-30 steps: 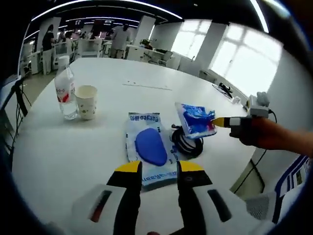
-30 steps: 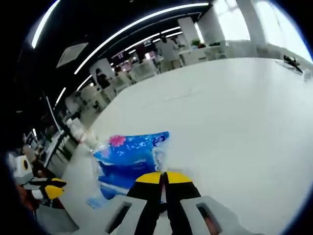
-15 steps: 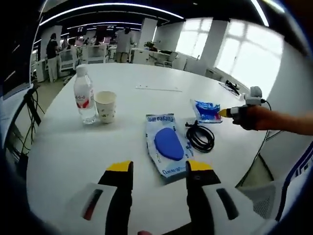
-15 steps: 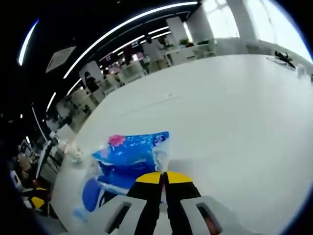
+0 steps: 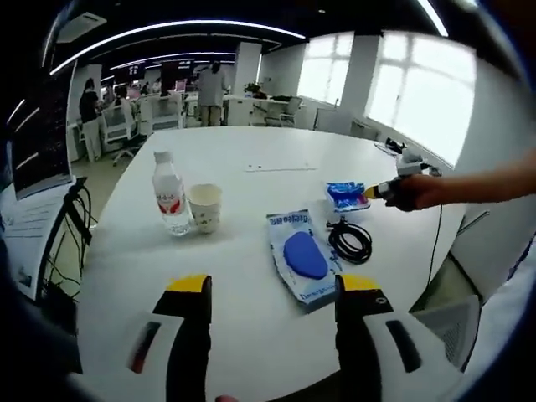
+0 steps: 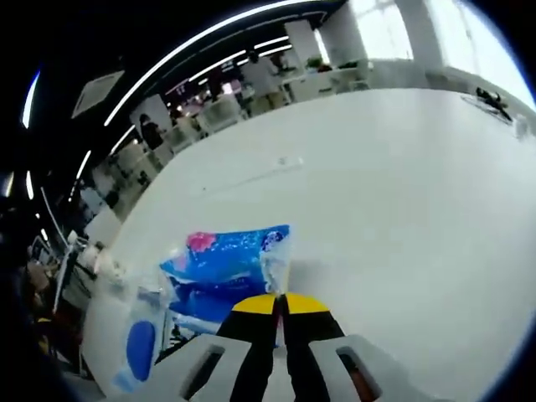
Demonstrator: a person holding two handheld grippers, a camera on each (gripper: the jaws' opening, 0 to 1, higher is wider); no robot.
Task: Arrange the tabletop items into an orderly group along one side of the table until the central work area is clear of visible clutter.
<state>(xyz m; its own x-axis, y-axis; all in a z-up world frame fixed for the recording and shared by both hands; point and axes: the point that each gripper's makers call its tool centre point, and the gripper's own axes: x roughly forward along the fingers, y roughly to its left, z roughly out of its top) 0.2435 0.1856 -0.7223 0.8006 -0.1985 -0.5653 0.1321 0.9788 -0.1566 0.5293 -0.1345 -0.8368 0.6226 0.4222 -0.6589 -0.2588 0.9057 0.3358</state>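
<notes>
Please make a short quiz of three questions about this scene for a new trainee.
1. True or false: the cup stands beside the bottle.
2. What does the right hand-held gripper hold? A) cable B) blue packet C) cup
3. Fill in: the black cable lies next to the ____ pouch.

Key: 1 true. 2 B, it is shut on the blue packet. 3 mouse. The left hand-held gripper is open.
</notes>
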